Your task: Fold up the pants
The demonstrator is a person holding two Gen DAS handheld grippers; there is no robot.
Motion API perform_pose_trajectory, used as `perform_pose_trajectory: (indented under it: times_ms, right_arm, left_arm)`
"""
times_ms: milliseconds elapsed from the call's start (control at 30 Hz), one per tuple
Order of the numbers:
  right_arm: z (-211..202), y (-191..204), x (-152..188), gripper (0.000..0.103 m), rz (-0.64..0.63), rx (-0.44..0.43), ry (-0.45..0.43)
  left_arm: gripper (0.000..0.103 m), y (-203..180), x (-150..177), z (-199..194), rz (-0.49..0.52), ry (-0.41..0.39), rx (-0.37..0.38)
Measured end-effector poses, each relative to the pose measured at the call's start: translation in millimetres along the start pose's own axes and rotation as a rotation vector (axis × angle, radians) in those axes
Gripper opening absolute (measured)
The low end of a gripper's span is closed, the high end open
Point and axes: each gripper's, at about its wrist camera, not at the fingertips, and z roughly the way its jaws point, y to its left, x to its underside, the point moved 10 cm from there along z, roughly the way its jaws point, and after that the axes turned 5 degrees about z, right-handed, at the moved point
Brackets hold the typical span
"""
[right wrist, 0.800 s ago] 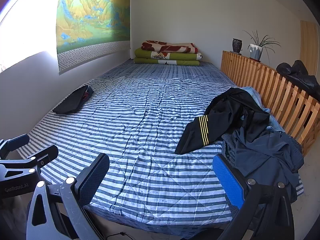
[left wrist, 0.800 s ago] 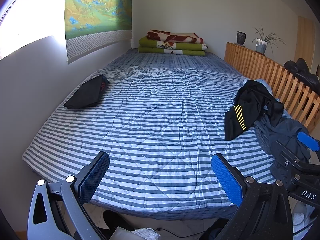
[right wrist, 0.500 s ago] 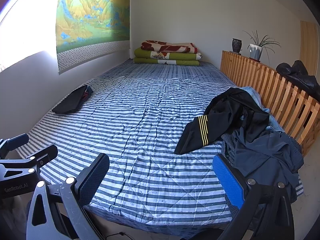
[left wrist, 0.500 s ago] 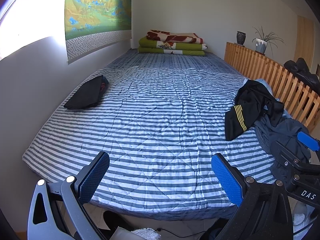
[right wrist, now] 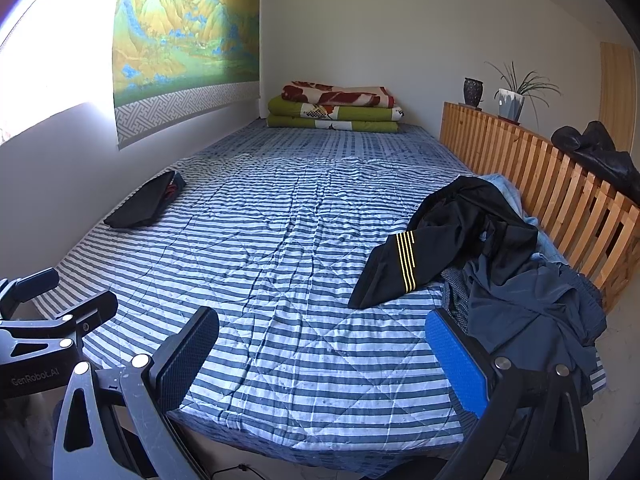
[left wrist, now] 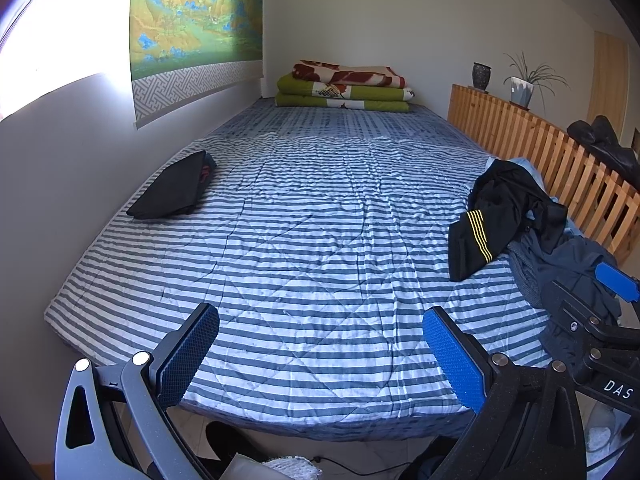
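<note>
Black pants with yellow stripes lie crumpled on top of a heap at the right side of the bed, above dark grey-blue garments. A folded black garment rests at the left edge by the wall. My left gripper hovers open over the bed's near edge, holding nothing. My right gripper is open too, near the foot of the bed, its right finger just in front of the heap. Each gripper shows at the side of the other's view.
The striped quilt covers the bed. Folded blankets are stacked at the far end. A wooden slatted rail runs along the right, carrying a vase, a potted plant and a black bag. A wall bounds the left.
</note>
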Motion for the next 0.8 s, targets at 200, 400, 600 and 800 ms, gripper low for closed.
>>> perform_pose_trajectory:
  times_ms: [200,400,600,800]
  right_arm:
    - [-0.4,-0.7,0.3,0.102,0.002,0.0,0.001]
    - [-0.4,-1.7,1.6,0.102,0.001,0.002,0.001]
    - [2.1,-4.4,2.8,0.102,0.005,0.007,0.006]
    - [5.3,-4.1,4.0,0.102,0.004,0.011,0.01]
  left_arm:
    - [0.103,-0.6,0.1,0.3,-0.001,0.0,-0.002]
    - [0.103,-2.4,1.4,1.5,-0.001,0.005,-0.002]
    - [0.103,-4.7,0.5,3.7,-0.001,0.009,-0.002]
    - [0.103,-4.2,0.6,3.9,-0.006,0.01,-0.011]
